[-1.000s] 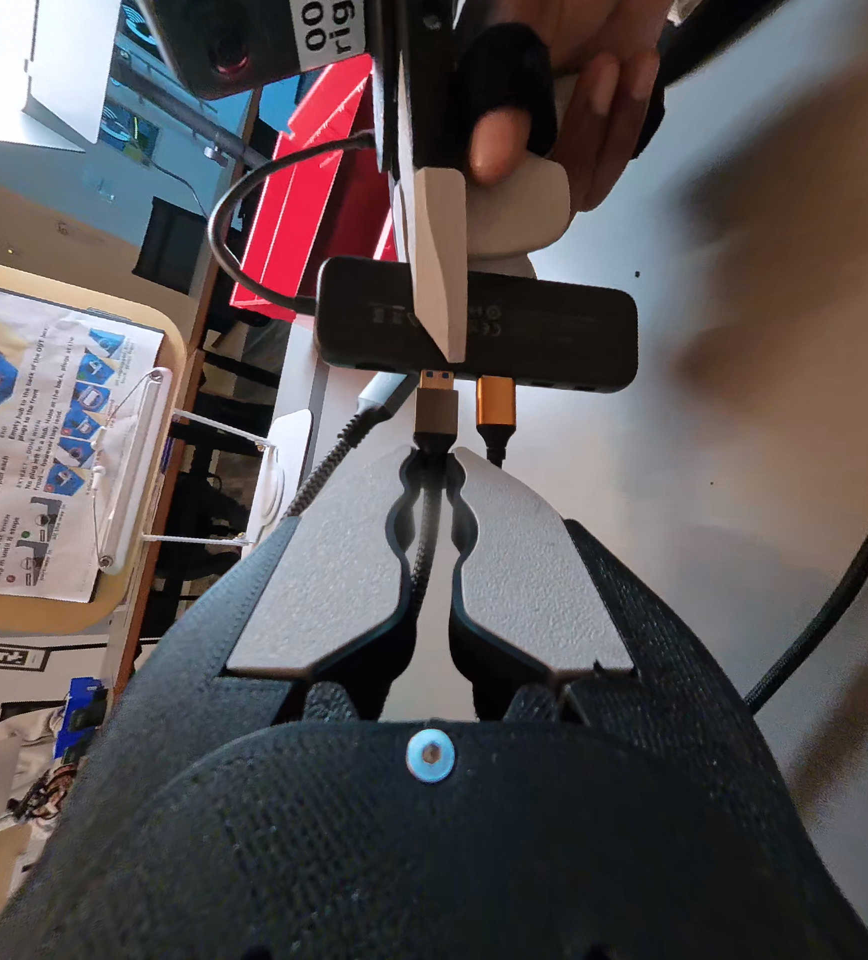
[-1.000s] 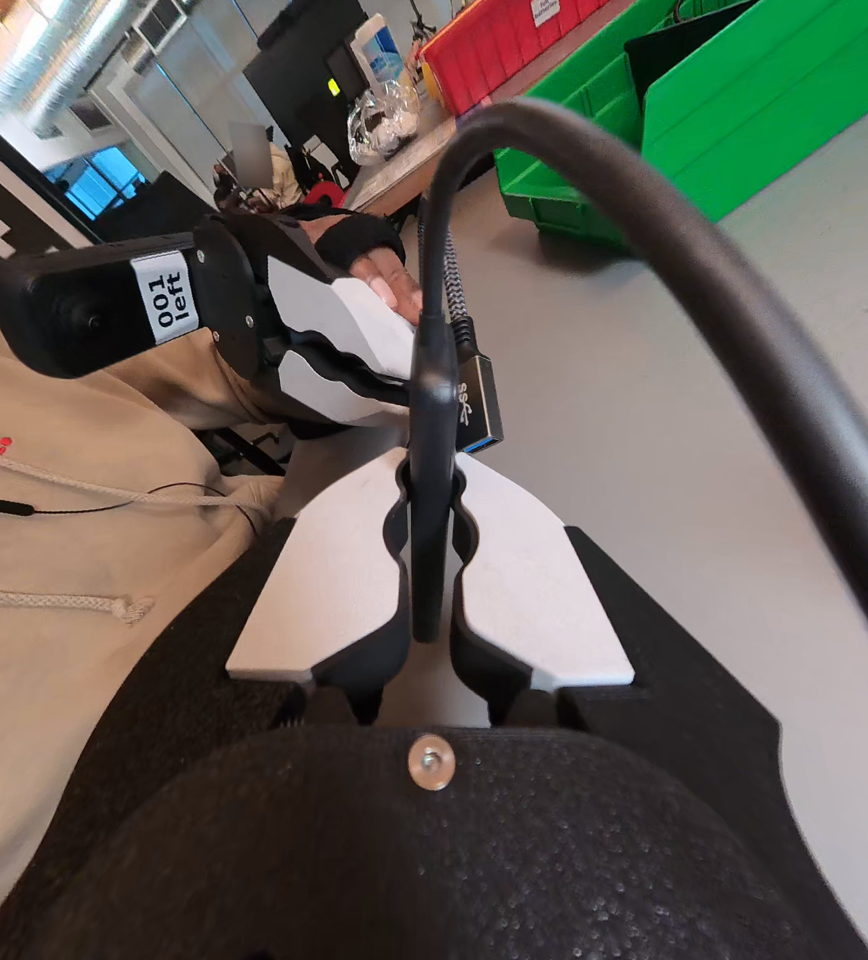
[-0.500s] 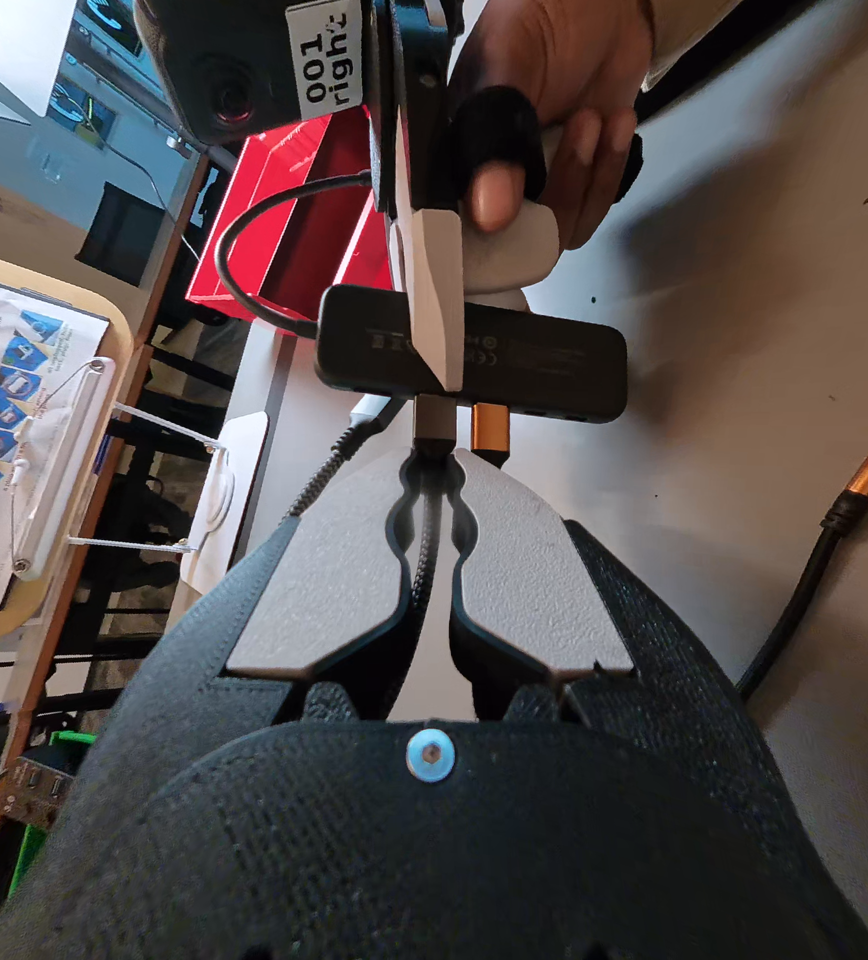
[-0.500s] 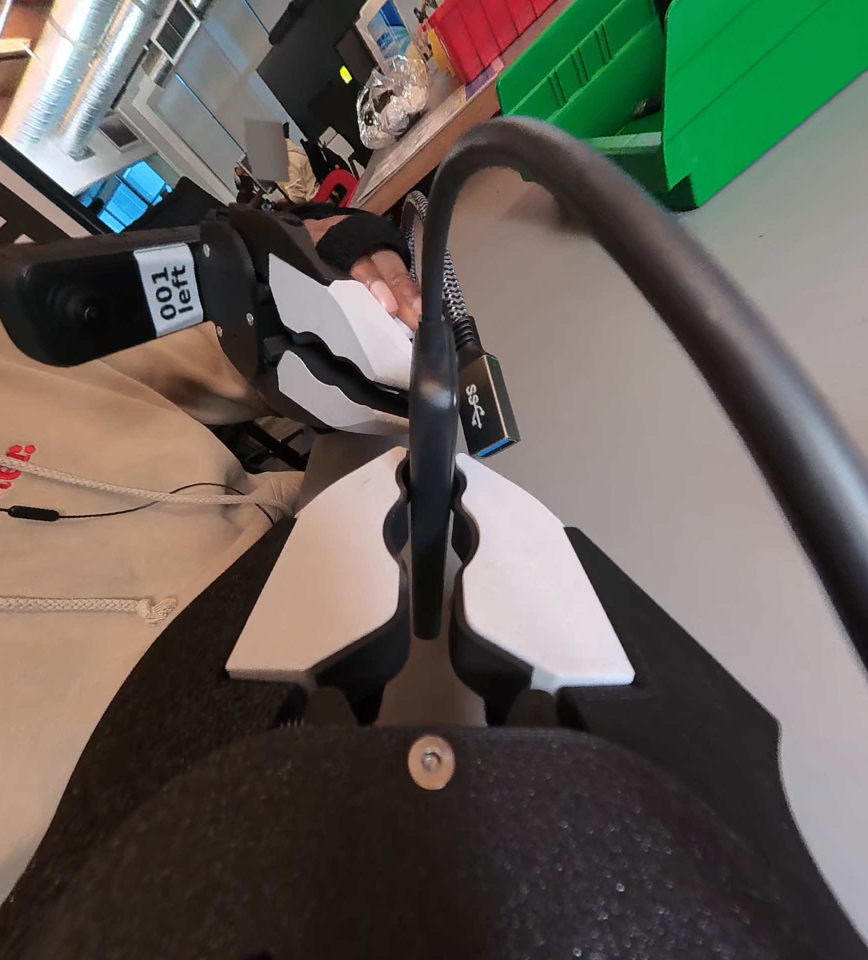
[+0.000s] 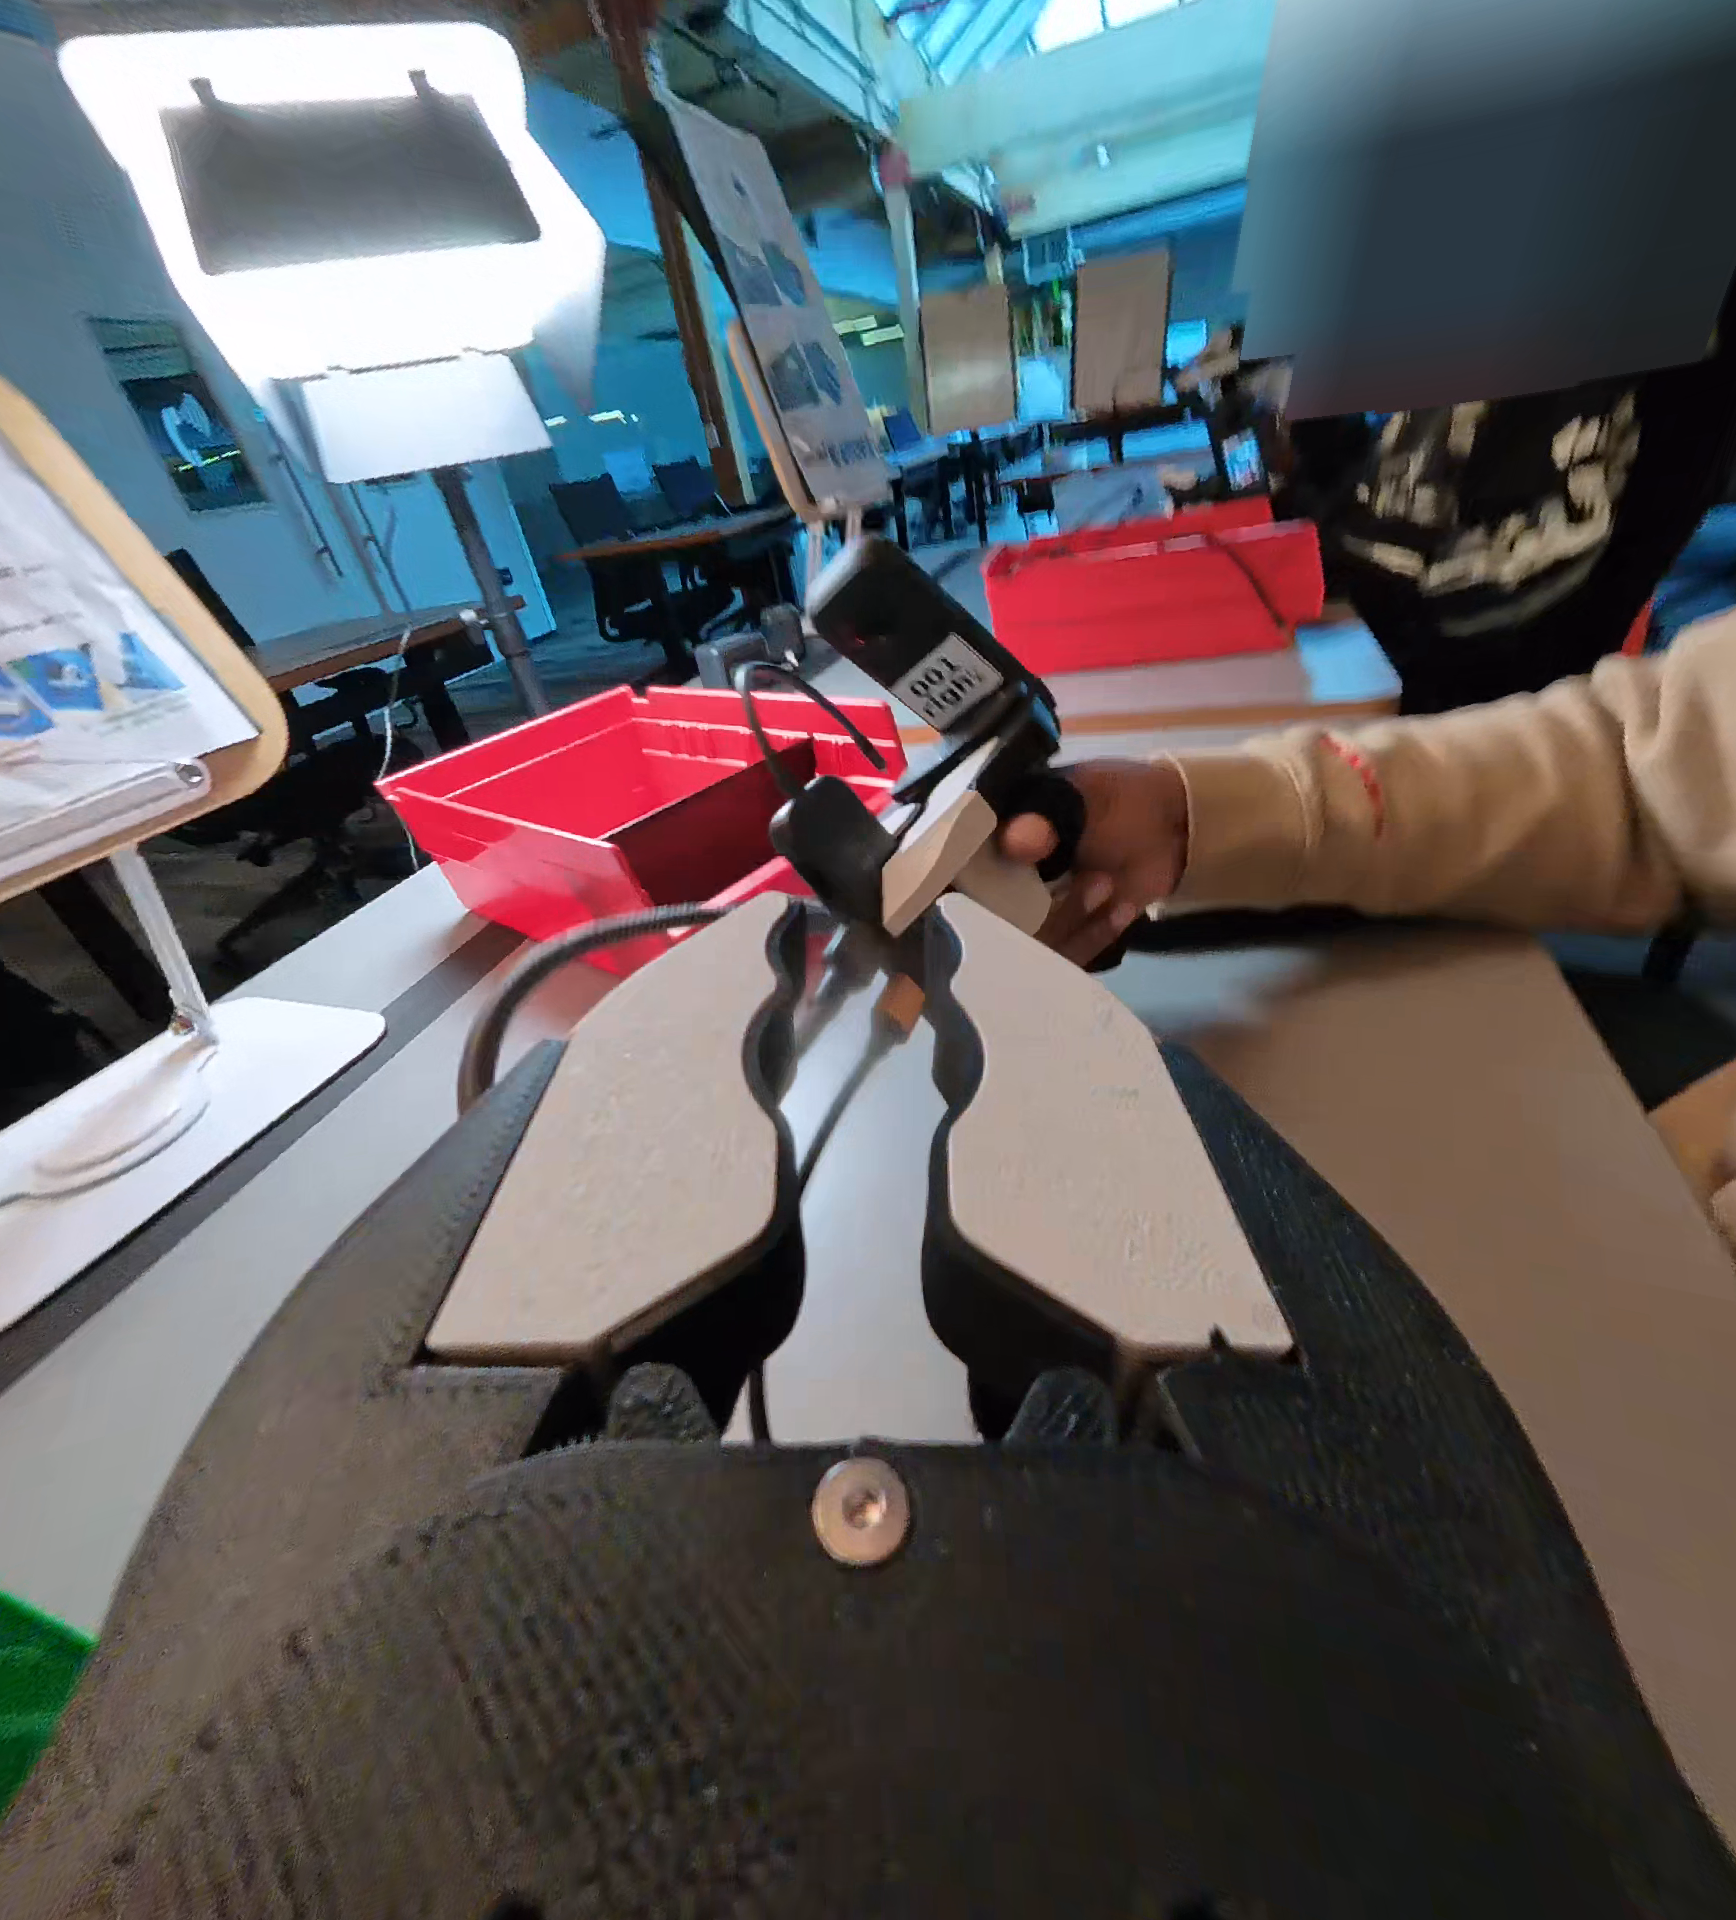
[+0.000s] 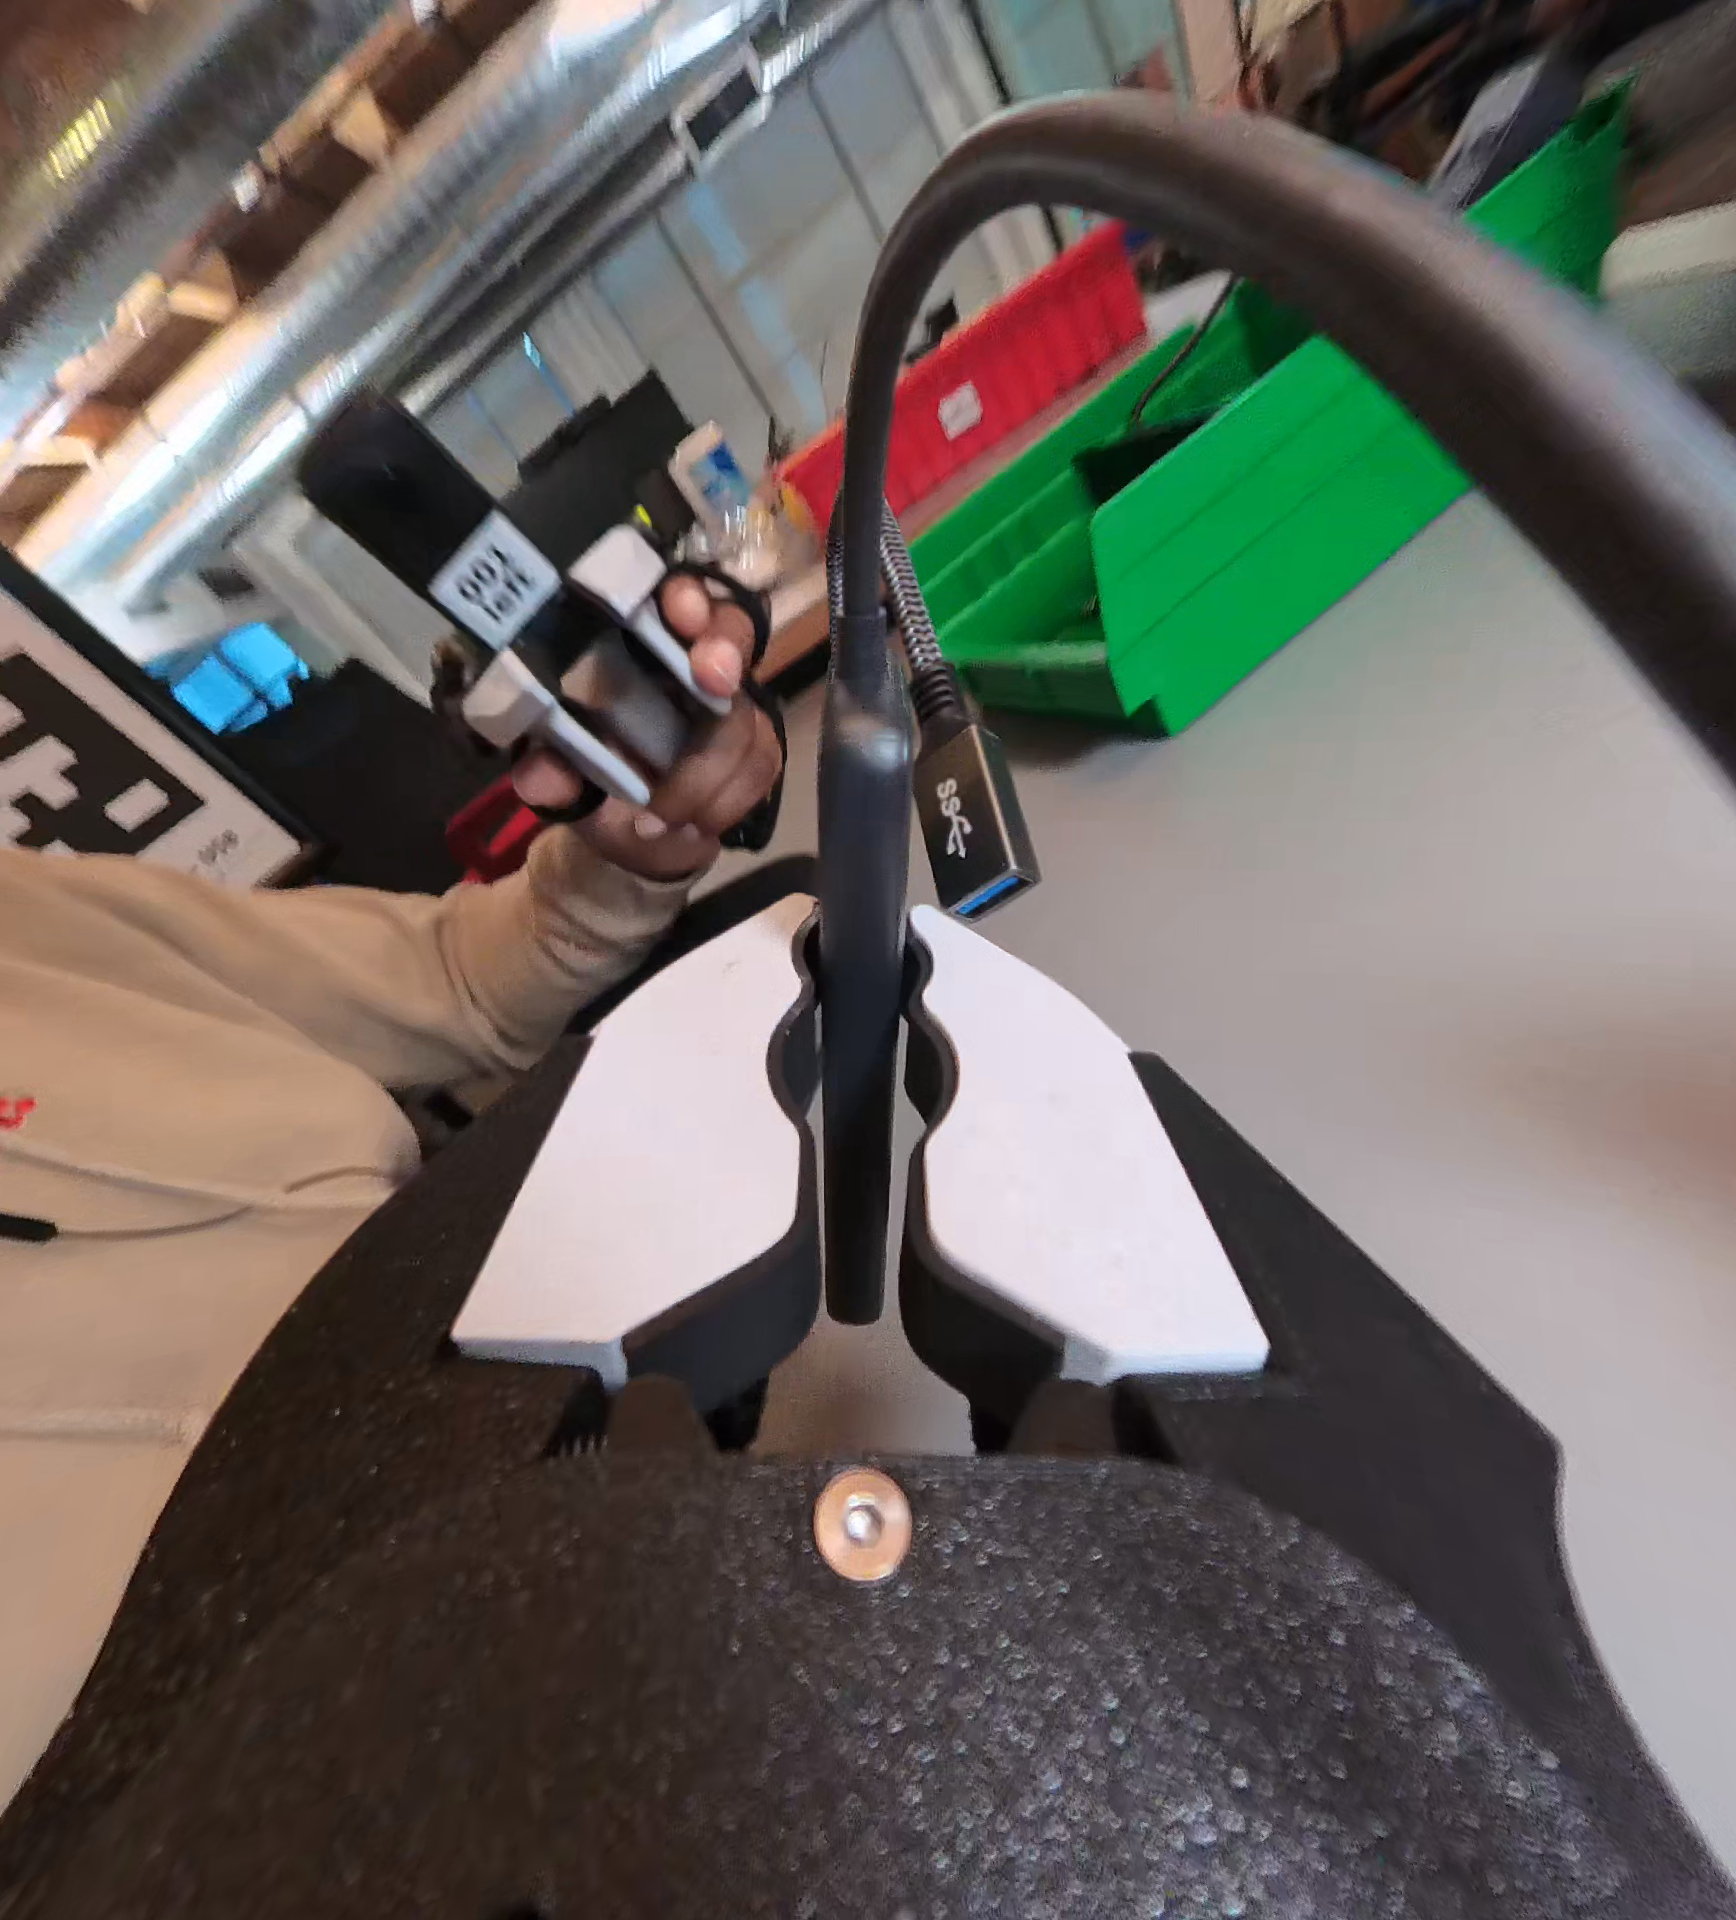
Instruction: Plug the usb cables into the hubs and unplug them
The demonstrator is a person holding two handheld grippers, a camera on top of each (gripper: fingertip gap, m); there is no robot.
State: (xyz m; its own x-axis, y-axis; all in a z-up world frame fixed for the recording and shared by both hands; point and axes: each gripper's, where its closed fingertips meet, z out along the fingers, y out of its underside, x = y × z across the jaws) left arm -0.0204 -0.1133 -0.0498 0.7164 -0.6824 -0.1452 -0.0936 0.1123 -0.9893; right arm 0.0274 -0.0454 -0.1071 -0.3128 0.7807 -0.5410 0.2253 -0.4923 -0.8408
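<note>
- While the right gripper (image 6: 859,935) stays clenched edge-on around the dark hub (image 6: 859,1039), the hub stands upright between its white fingers (image 6: 1072,1164), held above the grey table (image 6: 1415,935).
- A thick black lead (image 6: 1259,197) arches from the top of the hub over to the right edge of the right wrist view.
- A braided cable (image 6: 911,613) ends in a dark plug (image 6: 983,821) with a blue tip that hangs just beside the hub's right face; whether it is seated in a port I cannot tell.
- The left gripper (image 5: 859,935) is released: its fingers (image 5: 635,1164) stand apart with nothing between them, and it is held off from the hub.
- In the left wrist view the hub shows small beyond the fingertips, gripped by the other tool, with an orange plug (image 5: 903,1000) and thin cables trailing down from it.
- A hand (image 5: 1103,852) in a beige sleeve holds the right tool.
- A red bin (image 5: 573,810) sits on the table behind the hub; green bins (image 6: 1238,561) sit at the far side in the right wrist view.
- A white stand (image 5: 116,1122) with a printed sheet is at the left.
</note>
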